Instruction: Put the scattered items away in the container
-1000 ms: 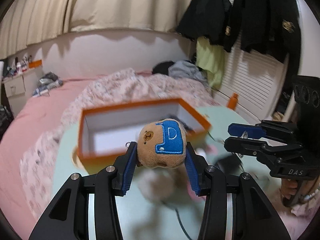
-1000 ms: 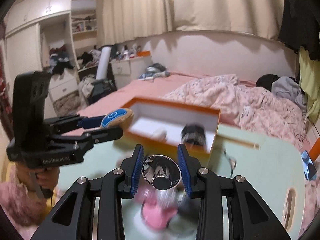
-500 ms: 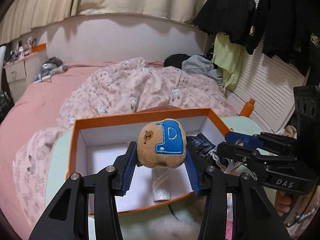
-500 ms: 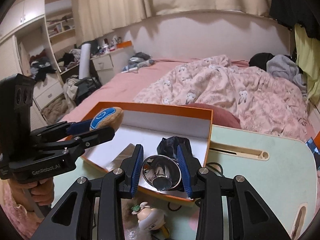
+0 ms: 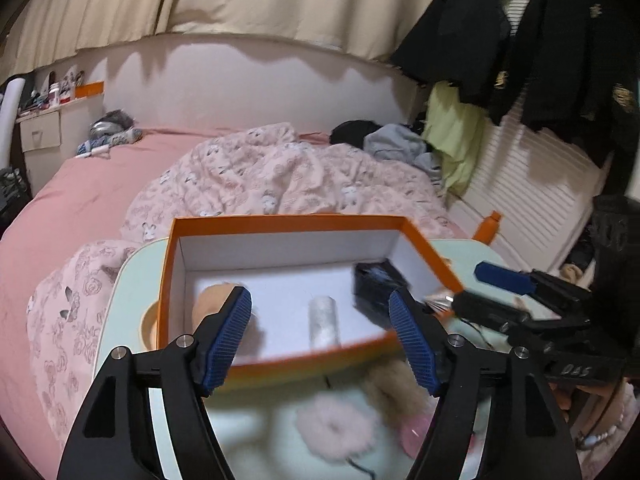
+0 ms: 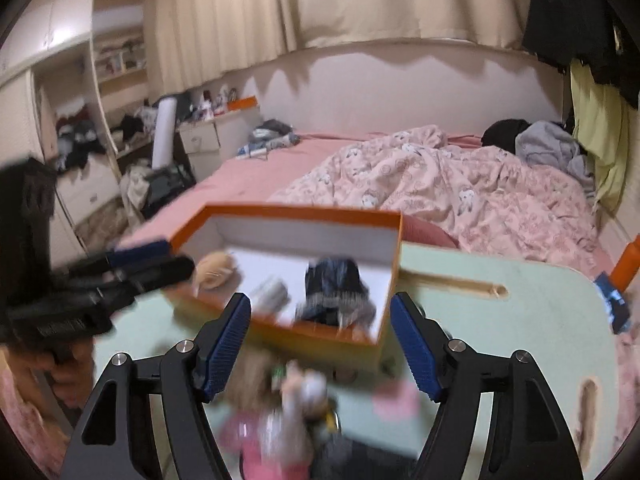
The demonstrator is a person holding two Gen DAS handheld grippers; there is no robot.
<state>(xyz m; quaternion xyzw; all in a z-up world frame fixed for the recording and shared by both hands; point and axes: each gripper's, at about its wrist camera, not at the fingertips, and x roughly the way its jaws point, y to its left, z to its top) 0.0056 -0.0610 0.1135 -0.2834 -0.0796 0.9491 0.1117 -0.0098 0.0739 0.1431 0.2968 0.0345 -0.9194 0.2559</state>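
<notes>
Just opened, both empty: left gripper [image 5: 320, 320], right gripper [image 6: 320, 320]. Held over orange box [image 5: 288, 222]. Plush [image 5: 212, 300], roll [image 5: 323, 320] inside.

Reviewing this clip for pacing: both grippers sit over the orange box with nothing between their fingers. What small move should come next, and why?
Probably draw both back toward the near pile. The left gripper and right gripper have just been opening and hold nothing; the plush toy already lies in the orange box. A fluffy scrunchie and other blurred items still lie on the green table.
</notes>
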